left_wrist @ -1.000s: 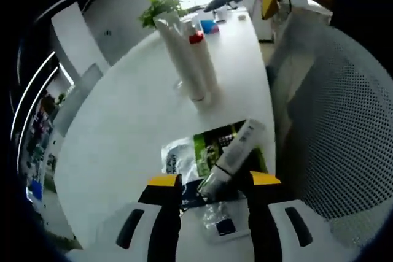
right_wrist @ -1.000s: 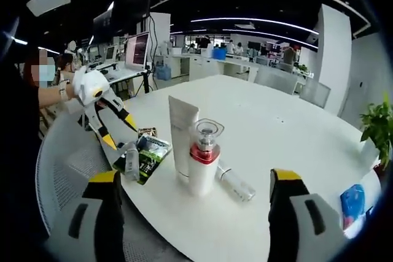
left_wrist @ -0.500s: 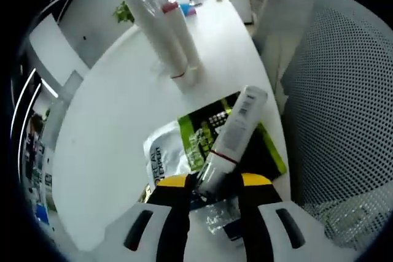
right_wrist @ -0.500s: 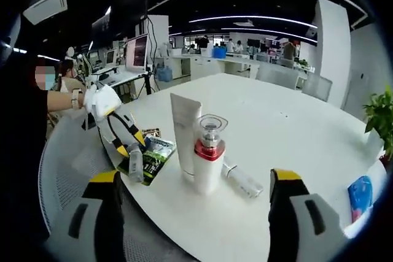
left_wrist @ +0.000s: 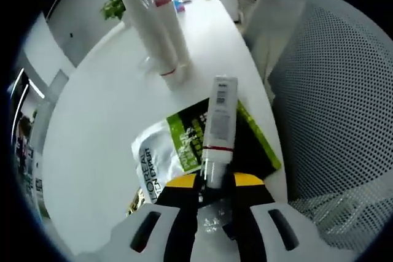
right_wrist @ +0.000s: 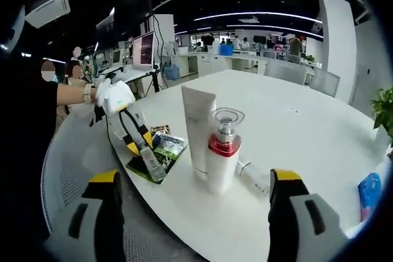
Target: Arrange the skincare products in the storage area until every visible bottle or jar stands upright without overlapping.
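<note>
The left gripper [left_wrist: 209, 183] is clamping its yellow-tipped jaws on the cap end of a slim white tube [left_wrist: 218, 128], which is pointing toward 12 o'clock. Beneath the tube, green and silver sachets [left_wrist: 184, 146] are lying on the white table [left_wrist: 104, 121]. At 11 o'clock, a tall white tube [left_wrist: 146, 13] and a red-collared pump bottle [left_wrist: 169, 38] are standing upright, touching.

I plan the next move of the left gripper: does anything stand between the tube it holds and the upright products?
Nothing visible does. The left gripper holds the tube above the sachets; bare table lies between it and the upright tube and pump bottle.
</note>
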Tool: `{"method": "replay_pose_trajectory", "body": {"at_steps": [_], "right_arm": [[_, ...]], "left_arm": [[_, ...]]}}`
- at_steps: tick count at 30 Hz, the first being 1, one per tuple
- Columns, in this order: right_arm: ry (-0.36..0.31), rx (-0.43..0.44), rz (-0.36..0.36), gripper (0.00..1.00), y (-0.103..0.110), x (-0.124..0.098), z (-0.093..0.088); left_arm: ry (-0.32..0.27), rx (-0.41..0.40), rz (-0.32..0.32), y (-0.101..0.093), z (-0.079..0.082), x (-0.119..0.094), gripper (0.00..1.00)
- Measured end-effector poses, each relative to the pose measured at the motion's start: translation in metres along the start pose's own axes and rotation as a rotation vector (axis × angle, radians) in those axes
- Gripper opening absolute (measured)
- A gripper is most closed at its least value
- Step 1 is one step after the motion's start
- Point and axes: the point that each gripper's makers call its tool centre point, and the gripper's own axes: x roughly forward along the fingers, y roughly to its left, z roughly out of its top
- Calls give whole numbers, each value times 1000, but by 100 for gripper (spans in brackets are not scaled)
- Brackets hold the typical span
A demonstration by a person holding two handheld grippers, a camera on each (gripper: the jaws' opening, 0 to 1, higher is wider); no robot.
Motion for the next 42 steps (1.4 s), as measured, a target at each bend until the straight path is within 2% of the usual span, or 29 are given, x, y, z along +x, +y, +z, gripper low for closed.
{"method": "replay_pose_trajectory", "body": {"at_steps": [3,5,10,14,16,18,20,22,27,30,34,42], "right_arm": [[43,-37,58,100,14,2,-11],[70,-31,106,99,26,3,-17],[78,-39,162,81,41,9,-22],[64,-122,197,61,54,17,-18],[75,-199,238,52,61,23,-18],[92,-217,254,45,65,33,-19],[100,-264,291,43,70,44,-19],[119,-298,295,41,70,52,-20],[190,-453,294,41,71,73,-27],[201,-469,291,36,71,83,-28],[193,-529,264,33,66,91,-24],[186,-518,281,25,68,97,-22]], "left_arm": [[2,-49,-8,-1,4,-4,16],[1,-32,9,0,8,-8,16],[-22,-18,42,1,27,-18,16],[-26,21,68,1,44,-25,15],[-34,31,71,0,51,-27,15],[-40,43,70,-1,58,-28,15],[-35,62,75,0,62,-28,15],[-36,59,75,0,66,-29,15],[-35,82,94,-3,80,-33,15],[-39,102,119,-3,88,-37,15],[-27,136,119,-7,95,-39,15],[38,211,112,-8,113,-43,15]]}}
